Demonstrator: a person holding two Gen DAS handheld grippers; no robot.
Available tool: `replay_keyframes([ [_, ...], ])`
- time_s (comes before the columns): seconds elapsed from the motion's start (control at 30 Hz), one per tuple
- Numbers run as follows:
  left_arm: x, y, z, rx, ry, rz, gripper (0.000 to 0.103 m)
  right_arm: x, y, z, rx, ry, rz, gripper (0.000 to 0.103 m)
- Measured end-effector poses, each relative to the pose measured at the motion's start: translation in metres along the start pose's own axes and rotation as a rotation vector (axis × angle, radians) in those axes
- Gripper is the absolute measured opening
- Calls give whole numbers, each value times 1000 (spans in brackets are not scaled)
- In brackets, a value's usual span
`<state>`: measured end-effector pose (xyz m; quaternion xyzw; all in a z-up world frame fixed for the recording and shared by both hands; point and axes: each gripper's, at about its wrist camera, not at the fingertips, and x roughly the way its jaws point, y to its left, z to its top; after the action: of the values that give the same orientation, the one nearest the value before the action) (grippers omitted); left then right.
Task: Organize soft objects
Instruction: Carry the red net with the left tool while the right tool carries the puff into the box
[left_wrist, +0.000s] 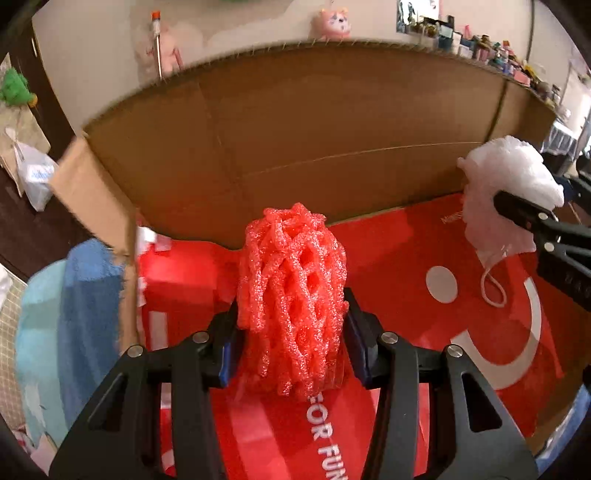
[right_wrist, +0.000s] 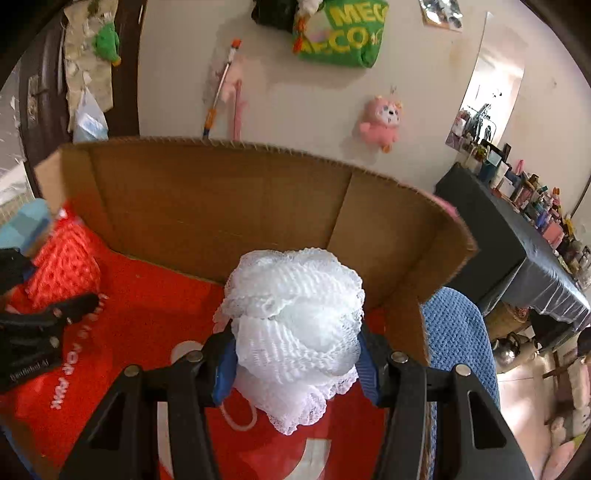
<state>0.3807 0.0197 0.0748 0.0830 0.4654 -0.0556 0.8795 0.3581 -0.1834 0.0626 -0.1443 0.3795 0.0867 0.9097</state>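
My left gripper (left_wrist: 291, 332) is shut on a red foam net sleeve (left_wrist: 291, 288) and holds it over the red bag (left_wrist: 424, 258) lining the bottom of an open cardboard box (left_wrist: 295, 122). My right gripper (right_wrist: 295, 354) is shut on a white mesh bath pouf (right_wrist: 295, 325), also above the red bag (right_wrist: 147, 314) inside the box (right_wrist: 221, 206). The pouf (left_wrist: 509, 173) and right gripper show at the right of the left wrist view. The red sleeve (right_wrist: 62, 269) shows at the left of the right wrist view.
A blue towel (left_wrist: 88, 295) and a light blue cloth (left_wrist: 37, 332) lie outside the box's left wall. A blue knitted cloth (right_wrist: 458, 343) hangs over the box's right wall. A dark-covered table (right_wrist: 517, 258) with small items stands to the right. Plush toys hang on the wall.
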Motion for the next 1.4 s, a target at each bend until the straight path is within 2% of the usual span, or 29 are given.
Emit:
replay_keyframes([
  [0.13, 19, 2, 5, -21, 47, -10, 45, 17, -5, 0, 2, 48, -9, 57],
  [0.33, 39, 6, 4, -51, 79, -14, 47, 28, -7, -7, 2, 73, -9, 57],
  [0.77, 46, 11, -7, -63, 54, -7, 49, 32, -7, -3, -13, 93, -5, 60],
  [1.1, 57, 4, -2, -63, 46, -23, 59, 32, -10, 0, -9, 104, 0, 63],
  [1.2, 57, 2, -2, -61, 44, -19, 63, 31, -8, 1, -19, 100, -13, 68],
  [1.27, 58, 1, -2, -67, 43, -22, 63, 29, -9, 2, -19, 88, -29, 80],
  [1.4, 57, 1, -3, -76, 35, -33, 66, 30, -21, 3, 38, 97, -2, 80],
])
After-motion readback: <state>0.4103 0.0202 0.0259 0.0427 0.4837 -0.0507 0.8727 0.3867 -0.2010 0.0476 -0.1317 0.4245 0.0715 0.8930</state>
